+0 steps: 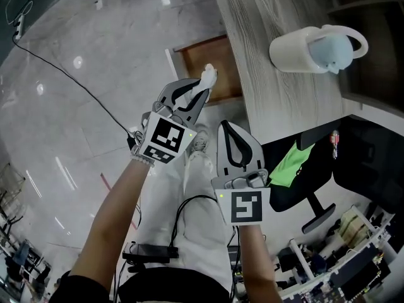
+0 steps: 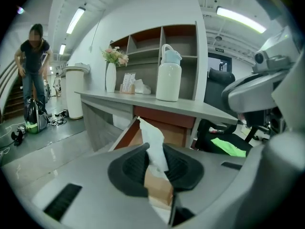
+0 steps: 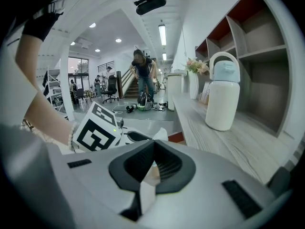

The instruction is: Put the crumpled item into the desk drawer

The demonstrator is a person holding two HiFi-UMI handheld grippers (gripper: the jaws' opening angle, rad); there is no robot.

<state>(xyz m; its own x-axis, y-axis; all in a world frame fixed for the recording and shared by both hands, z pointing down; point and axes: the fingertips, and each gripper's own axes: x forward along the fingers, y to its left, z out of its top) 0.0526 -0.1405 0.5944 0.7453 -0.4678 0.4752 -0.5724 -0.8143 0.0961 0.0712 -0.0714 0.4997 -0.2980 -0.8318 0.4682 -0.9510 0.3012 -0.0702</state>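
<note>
Pressing its jaws together on nothing, the grey right gripper (image 1: 228,128) sits nearest. Ahead, the grey left gripper (image 1: 201,90) pinches the crumpled white tissue (image 1: 209,76), its lower end hidden between the pads, near the open brown wooden drawer (image 1: 202,54), which is partly hidden under the grey wood-grain desk (image 1: 271,81).

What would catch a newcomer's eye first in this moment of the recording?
The left gripper stands out, its jaws closed on a crumpled white tissue right by the open wooden drawer below the grey desk. Next comes the white jug with a pale blue lid, standing on that desk at the upper right of the head view.
</note>
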